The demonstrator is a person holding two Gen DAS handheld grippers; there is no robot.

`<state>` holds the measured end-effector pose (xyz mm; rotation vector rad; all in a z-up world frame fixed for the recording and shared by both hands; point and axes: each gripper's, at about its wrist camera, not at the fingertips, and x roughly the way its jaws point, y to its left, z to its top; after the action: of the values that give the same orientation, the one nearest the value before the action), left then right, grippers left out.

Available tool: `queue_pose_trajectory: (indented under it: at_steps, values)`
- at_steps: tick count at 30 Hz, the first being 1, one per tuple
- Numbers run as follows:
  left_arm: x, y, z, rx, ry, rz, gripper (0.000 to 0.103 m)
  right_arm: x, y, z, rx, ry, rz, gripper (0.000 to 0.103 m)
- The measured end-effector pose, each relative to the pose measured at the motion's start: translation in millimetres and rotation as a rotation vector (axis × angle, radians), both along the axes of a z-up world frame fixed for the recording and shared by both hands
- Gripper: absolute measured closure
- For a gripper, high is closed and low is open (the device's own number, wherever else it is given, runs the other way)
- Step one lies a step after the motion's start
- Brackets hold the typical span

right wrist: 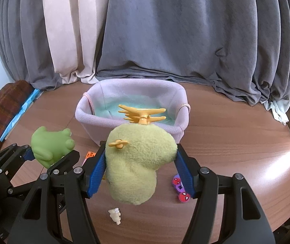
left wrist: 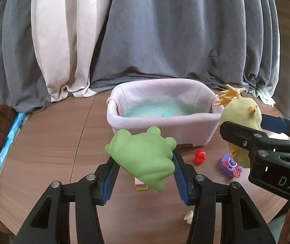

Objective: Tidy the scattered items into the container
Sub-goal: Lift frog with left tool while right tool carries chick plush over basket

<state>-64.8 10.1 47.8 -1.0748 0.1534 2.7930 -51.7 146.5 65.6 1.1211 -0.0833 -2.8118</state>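
Two hand-held grippers over a round wooden desk (right wrist: 236,142), each carrying one toy toward a fabric basket.

Nearest the viewer, a small cream toy (right wrist: 114,215) lies on the desk at 6 o'clock from the right gripper (right wrist: 140,162). A purple toy with red wheels (right wrist: 180,189) rests on the wood at about 4 o'clock from it, an orange piece (right wrist: 90,155) at 9 o'clock. In the left wrist view a pink block (left wrist: 140,186) shows under the left gripper (left wrist: 142,162), and a small red toy (left wrist: 199,157) sits just short of the basket's front wall.

The left gripper has its jaws pinching a green frog toy (left wrist: 142,158), held clear of the desk. The right gripper has its jaws pinching a yellow plush toy (right wrist: 138,162), whose orange comb (right wrist: 142,112) reaches toward 12 o'clock, overlapping the basket's near rim in that view. Both grippers tilt downward and forward, side by side, left at 9 o'clock of right.

Beyond them stands the basket (right wrist: 88,118), lilac outside with a pale green lining; only a faint bluish shape shows inside, too unclear to name. Grey and cream curtains (right wrist: 165,30) hang behind.

Progress, judged: early. Two toys are lifted but not yet released; at least five small pieces remain on the desk.
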Motion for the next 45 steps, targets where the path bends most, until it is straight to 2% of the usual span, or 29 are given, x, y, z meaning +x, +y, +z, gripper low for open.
queue_pose_trajectory:
  at_steps: [45]
  values:
    - [-75.7, 12.5, 13.0, 0.0, 0.0, 0.005, 0.056, -81.8, 17.8, 1.2, -0.01, -0.007, 0.012, 0.042]
